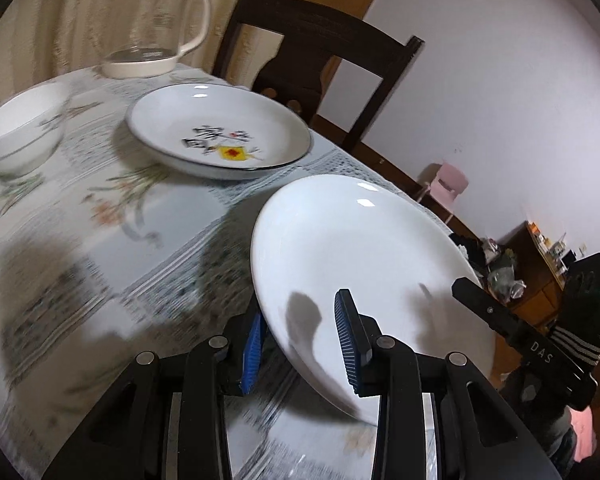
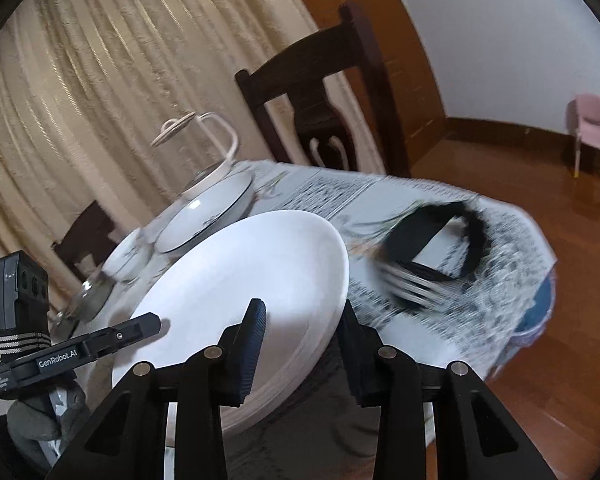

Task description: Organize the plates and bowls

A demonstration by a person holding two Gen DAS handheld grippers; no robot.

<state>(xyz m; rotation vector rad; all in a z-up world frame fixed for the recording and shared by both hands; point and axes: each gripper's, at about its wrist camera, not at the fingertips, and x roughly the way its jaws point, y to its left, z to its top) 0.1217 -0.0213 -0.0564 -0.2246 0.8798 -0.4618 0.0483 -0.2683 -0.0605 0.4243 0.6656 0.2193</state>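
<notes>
Two grippers, left [image 1: 300, 344] and right [image 2: 300, 344], fingers apparently clamped on opposite rims of one tilted white plate [image 1: 360, 256].

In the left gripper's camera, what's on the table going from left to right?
Small white bowl → glass pitcher → printed plate → plain white plate, held up in the left gripper.

Plain white plate [image 1: 364, 256], tilted, seemingly lifted.

A cloth-covered table [image 1: 100, 240] carries a printed plate [image 1: 220, 130], a bowl [image 1: 22, 128] and a glass jug [image 1: 158, 24] toward its far edge.
</notes>
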